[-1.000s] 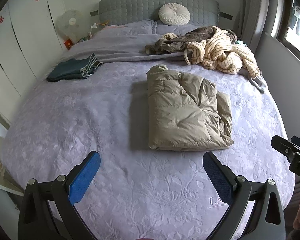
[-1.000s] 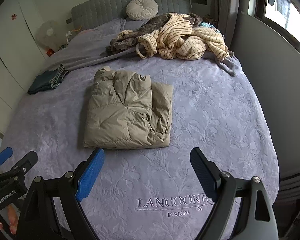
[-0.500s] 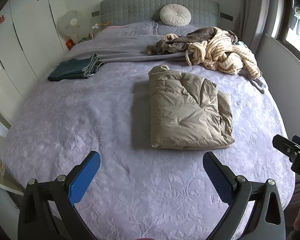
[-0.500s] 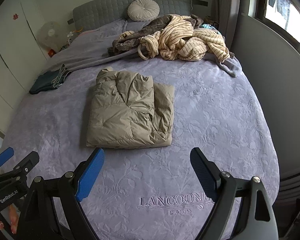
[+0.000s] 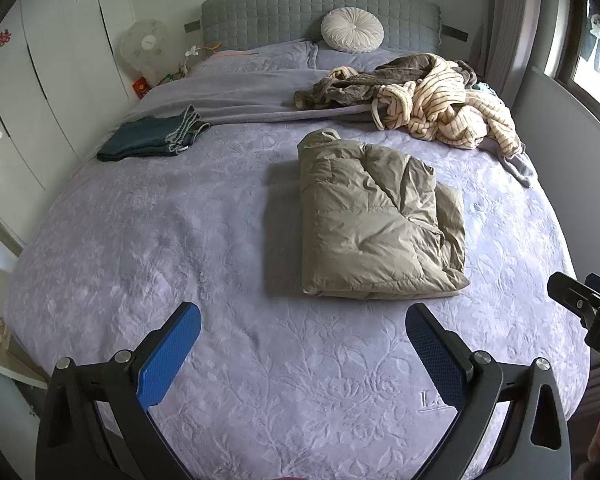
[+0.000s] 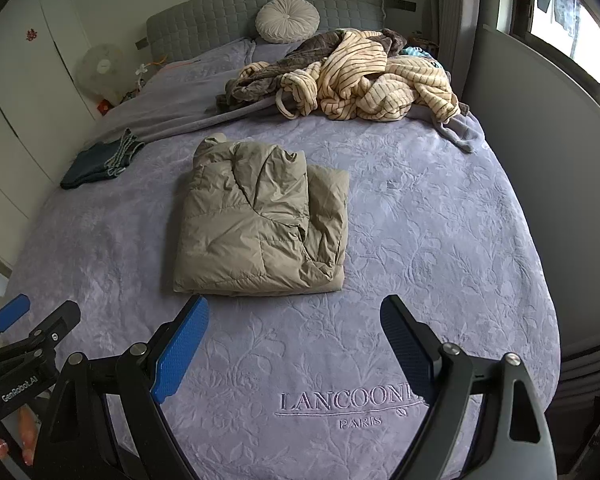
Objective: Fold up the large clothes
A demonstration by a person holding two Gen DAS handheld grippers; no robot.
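Hand-held grippers left point(image 5: 302, 322) and right point(image 6: 294, 316) both agape, empty; folded jacket point(image 5: 374, 220) straight ahead, long axis near-to-far, nearer right.

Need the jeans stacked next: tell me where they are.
The jeans lie folded at the bed's far left edge in both views, left of the jacket, near the fan.

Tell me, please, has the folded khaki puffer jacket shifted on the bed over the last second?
No. The folded khaki puffer jacket keeps its place against the embroidered lettering on the lilac bedspread; only the camera drifts slightly.
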